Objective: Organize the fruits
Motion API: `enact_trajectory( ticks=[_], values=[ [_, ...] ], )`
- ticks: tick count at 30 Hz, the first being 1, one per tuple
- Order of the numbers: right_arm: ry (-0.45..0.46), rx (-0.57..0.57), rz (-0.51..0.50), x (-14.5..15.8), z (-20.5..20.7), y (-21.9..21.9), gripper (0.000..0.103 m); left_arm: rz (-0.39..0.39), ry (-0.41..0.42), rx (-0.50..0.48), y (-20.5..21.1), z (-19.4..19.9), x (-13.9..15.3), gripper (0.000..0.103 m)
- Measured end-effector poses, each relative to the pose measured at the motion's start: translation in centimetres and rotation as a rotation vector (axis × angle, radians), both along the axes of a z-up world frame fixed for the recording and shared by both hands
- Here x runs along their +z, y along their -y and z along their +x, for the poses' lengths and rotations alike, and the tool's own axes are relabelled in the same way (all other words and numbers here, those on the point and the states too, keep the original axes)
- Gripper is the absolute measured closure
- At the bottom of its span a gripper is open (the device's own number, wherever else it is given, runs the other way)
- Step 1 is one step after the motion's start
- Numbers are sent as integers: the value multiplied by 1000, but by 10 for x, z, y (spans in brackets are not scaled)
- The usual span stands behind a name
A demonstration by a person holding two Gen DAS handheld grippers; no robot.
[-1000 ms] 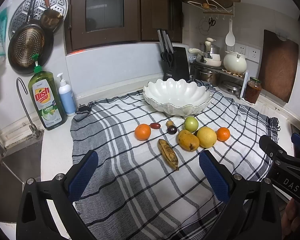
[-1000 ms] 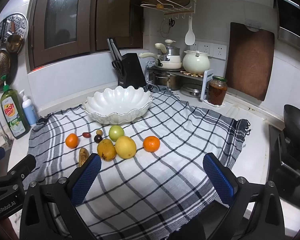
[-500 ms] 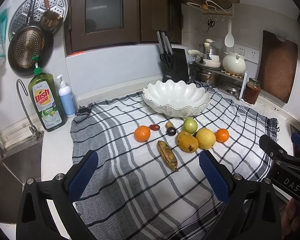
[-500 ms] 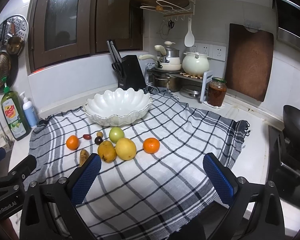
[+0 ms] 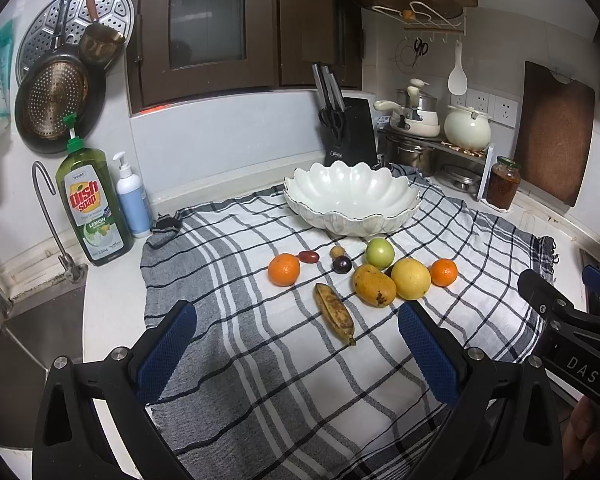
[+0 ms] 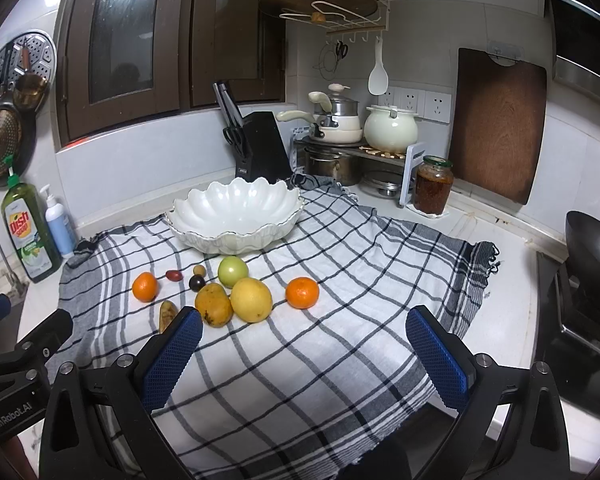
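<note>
Fruits lie on a checked cloth [image 5: 284, 364] in front of an empty white scalloped bowl [image 5: 350, 196]: an orange [image 5: 284, 269], a spotted banana [image 5: 335, 312], a mango [image 5: 374, 285], a yellow citrus [image 5: 411, 279], a green apple [image 5: 379, 251], a small tangerine [image 5: 444, 272], a dark plum [image 5: 341, 265] and two small fruits. My left gripper [image 5: 298, 344] is open and empty, near the banana. My right gripper [image 6: 304, 344] is open and empty, short of the yellow citrus [image 6: 251, 299] and tangerine [image 6: 302, 292]; the bowl [image 6: 236, 212] stands behind.
A dish soap bottle [image 5: 90, 204], pump bottle [image 5: 131, 200] and sink tap [image 5: 48, 200] stand at left. A knife block [image 5: 348, 128], pots [image 5: 420, 136], a jar [image 5: 502, 186] and a cutting board [image 5: 552, 136] line the back right. A black wok [image 6: 592, 256] sits at right.
Both grippers have edged slightly forward toward the fruits; the fruits and bowl have not moved.
</note>
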State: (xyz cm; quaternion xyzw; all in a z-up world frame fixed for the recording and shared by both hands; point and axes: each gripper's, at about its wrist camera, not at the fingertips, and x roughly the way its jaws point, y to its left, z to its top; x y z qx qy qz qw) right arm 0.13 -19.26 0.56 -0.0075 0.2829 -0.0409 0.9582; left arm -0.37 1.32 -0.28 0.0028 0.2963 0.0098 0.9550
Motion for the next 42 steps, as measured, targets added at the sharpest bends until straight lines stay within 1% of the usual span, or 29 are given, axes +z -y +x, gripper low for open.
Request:
enact_trajectory(
  ticks=[13,15,19,25,27,36,42],
  values=[
    [0,1,1,0,2,1,0,0,-1,1,1,0,1,0],
    [2,0,1,-2,1,-1,0,1,-5,1,7,5,9,0],
    [2,0,1,-5,4,-1,0,3,-8,0,9,7,9,0],
    [-9,0,5,-1,8,2,0,7,-23,1,13,19,-3,0],
    [-14,0,0,-15,20,2,0,5,-29,3,15,24,-7,0],
    [-40,-1,-13,-29,44,4,0,1,-79,3,18,52,-29,0],
    [-69,20,1,-43,68,4,0,2,-96,31,19,72,-43,1]
  ],
)
